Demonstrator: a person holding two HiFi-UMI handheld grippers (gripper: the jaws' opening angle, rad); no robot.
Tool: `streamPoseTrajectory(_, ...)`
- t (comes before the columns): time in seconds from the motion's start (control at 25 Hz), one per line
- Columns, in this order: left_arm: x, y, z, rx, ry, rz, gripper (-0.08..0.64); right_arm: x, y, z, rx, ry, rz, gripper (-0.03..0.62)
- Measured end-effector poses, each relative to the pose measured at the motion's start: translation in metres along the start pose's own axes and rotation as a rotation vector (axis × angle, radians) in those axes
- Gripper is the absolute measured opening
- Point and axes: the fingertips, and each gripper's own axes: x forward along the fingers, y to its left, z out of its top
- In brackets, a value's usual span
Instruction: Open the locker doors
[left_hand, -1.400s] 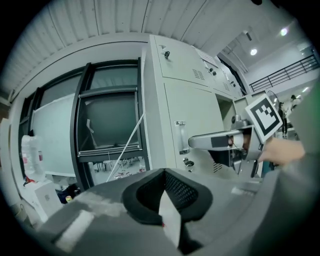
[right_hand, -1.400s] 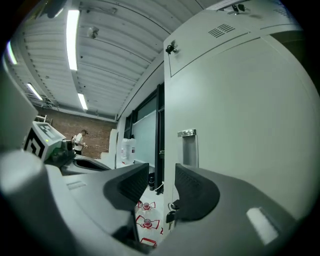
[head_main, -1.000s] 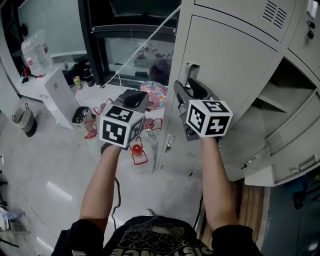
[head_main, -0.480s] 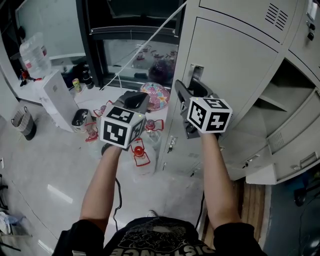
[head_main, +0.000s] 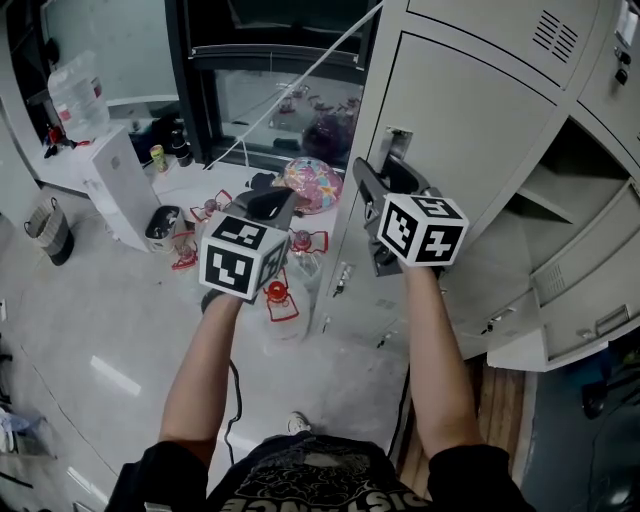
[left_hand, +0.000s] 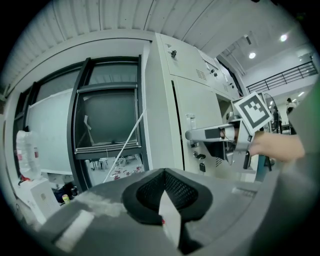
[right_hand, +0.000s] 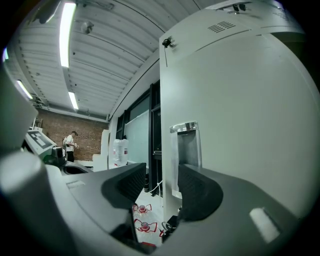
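Note:
A grey locker door (head_main: 470, 120) stands closed, with a recessed metal handle (head_main: 393, 147) near its left edge. My right gripper (head_main: 385, 180) is held level just in front of that handle, jaws open with nothing between them. In the right gripper view the handle recess (right_hand: 186, 147) sits straight ahead, just past the right gripper (right_hand: 162, 187), and the door's left edge lines up with the gap. My left gripper (head_main: 268, 202) hangs to the left of the lockers over the floor. In the left gripper view the left gripper (left_hand: 165, 200) is shut and holds nothing.
To the right, other locker compartments (head_main: 575, 200) stand open, their doors (head_main: 590, 330) swung out low. On the floor lie red-capped bottles (head_main: 280, 295), a pink patterned ball (head_main: 308, 183), a white box (head_main: 118, 195) and a bin (head_main: 50, 235). A dark window (head_main: 270, 100) stands behind.
The left gripper has drifted slightly, a little lower in the head view. The right gripper stays at the handle with its jaws as wide as before.

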Motion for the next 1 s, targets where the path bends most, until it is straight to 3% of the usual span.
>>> streamPoseTrajectory(0.52,-0.024,-0.032,0.008,-0.004,-0.013,0.052,0.002,-0.035,0.02,-0.002,-0.026,0.014,0.077,0.195)
streamPoseTrajectory(1.0,-0.047,-0.091,0.015,-0.011,-0.014,0.122,0.002,-0.088,0.039,-0.003,-0.035,0.006,0.202,0.184)
